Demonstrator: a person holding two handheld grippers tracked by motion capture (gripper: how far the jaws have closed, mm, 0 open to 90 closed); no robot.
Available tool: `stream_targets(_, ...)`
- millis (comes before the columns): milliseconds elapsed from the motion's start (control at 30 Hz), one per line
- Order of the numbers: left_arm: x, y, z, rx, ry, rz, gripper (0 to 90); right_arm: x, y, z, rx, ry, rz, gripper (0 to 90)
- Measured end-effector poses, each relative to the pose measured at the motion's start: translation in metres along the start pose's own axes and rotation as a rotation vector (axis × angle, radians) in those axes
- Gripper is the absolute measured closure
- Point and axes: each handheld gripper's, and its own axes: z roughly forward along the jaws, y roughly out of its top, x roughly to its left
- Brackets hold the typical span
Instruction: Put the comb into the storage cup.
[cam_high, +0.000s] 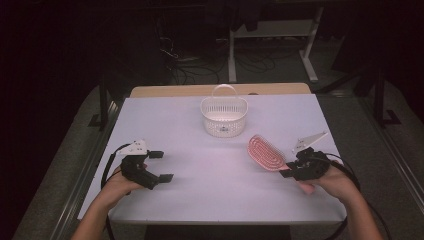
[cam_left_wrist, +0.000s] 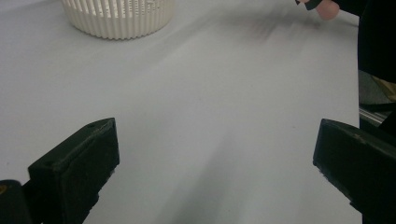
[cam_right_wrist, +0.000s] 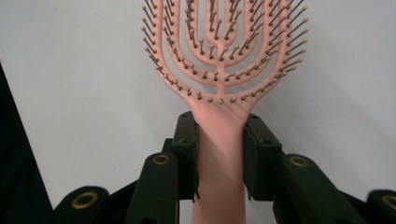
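A pink vented hairbrush (cam_high: 266, 152) hangs over the white table (cam_high: 220, 175) at the right, bristle head pointing toward the basket. My right gripper (cam_high: 291, 169) is shut on its handle (cam_right_wrist: 220, 149), both pads pressing the handle's sides just below the head (cam_right_wrist: 224, 46). The handle's end sticks out behind the hand (cam_high: 306, 188). A white slatted basket (cam_high: 224, 116) with an upright handle stands at the table's far middle; its lower wall (cam_left_wrist: 119, 16) shows in the left gripper view. My left gripper (cam_high: 161, 166) rests low at the left, open, jaws wide apart with nothing between them.
The table's near edge (cam_high: 215, 216) lies just ahead of the forearms. Beyond the far edge stand dark floor, cables and a desk frame (cam_high: 272, 35). In the left gripper view the table's right edge (cam_left_wrist: 357, 70) drops off to a metal rail.
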Motion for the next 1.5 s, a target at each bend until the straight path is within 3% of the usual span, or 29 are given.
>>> stream_targets(600,0.002,-0.002,0.000,-0.006,0.010,-0.021,0.5,-0.004,0.015,0.000,-0.147,-0.004,0.034,68.3)
stream_targets(1100,0.002,-0.001,0.003,-0.010,0.016,-0.032,0.5,0.002,0.039,0.006,-0.238,0.004,0.011,68.3)
stream_targets(1500,0.003,0.017,0.004,-0.044,0.000,-0.026,0.5,0.007,0.061,0.020,-0.257,0.010,-0.010,68.2)
